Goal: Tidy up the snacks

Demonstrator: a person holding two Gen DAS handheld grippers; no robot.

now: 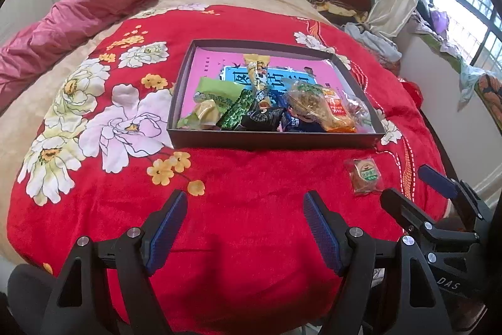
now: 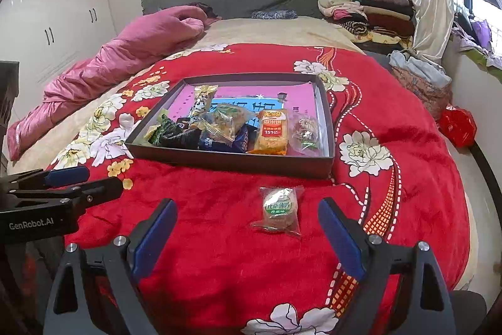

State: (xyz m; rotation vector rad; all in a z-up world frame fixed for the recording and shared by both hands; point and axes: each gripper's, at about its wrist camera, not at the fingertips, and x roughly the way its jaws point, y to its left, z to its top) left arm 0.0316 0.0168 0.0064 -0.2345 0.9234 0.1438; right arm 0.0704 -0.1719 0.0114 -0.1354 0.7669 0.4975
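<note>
dark shallow box [image 2: 238, 160] on red floral blanket [image 2: 219, 256], holding orange rice-cracker pack [image 2: 272, 132], green packets, clear bags; round wrapped biscuit [image 2: 277, 209] outside, just before box; left gripper [image 1: 244, 228] wide, empty; right gripper [image 2: 248, 240] wide, empty

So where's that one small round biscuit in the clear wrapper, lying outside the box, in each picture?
Left wrist view: the small round clear-wrapped biscuit lies lower right, beside the right gripper.
Right wrist view: it lies centre, ahead of that gripper's open fingers.
Shared landmark: the dark shallow cardboard box just behind it.
</note>
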